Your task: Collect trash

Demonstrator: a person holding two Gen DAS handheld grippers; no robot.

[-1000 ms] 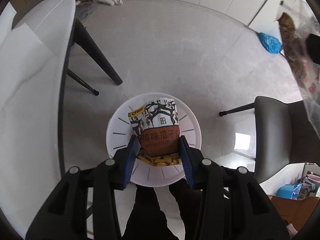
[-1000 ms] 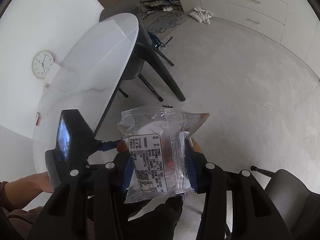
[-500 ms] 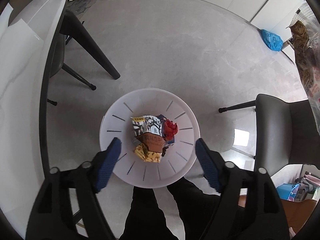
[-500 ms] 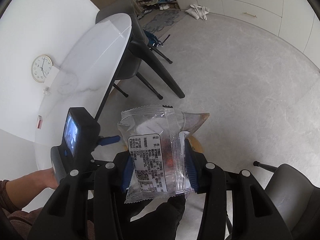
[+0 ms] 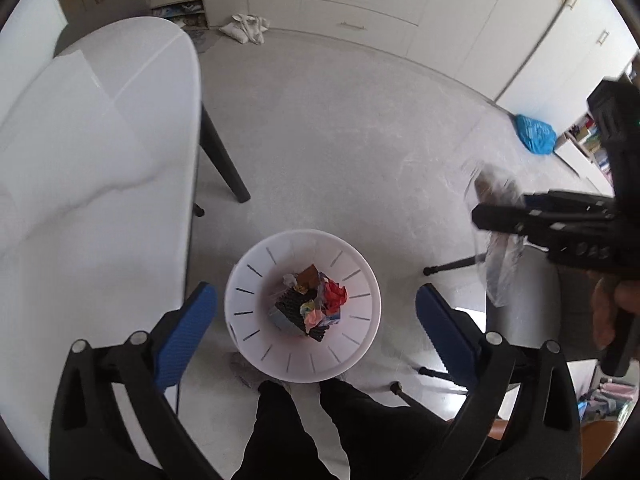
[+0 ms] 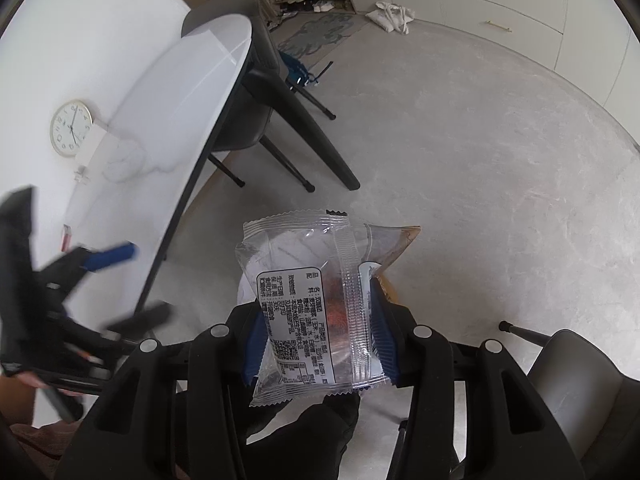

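Observation:
A white slotted bin (image 5: 240,280) stands on the floor with several wrappers (image 5: 316,304) lying in it. High above it, my left gripper (image 5: 315,287) has its jaws opening wide, nothing between the blue pads (image 5: 188,332). My right gripper (image 6: 318,332) is shut on a clear plastic snack wrapper (image 6: 312,292) with a printed label, held upright. In the left wrist view the right gripper (image 5: 500,216) hangs at the right with that wrapper (image 5: 500,276), beside the bin and higher. A blurred left gripper (image 6: 112,256) shows at the left of the right wrist view.
A white marble table (image 5: 80,160) on dark legs fills the left side. A grey chair (image 6: 580,380) stands right of the bin. The person's dark trouser legs (image 5: 300,420) are just below the bin. A blue bag (image 5: 534,134) and a white cloth bag (image 5: 246,32) lie by the cabinets.
My left gripper let go of the seed packet, which dropped into the bin. It then opened wide and rose away from the bin. The right gripper kept its wrapper and sank slightly.

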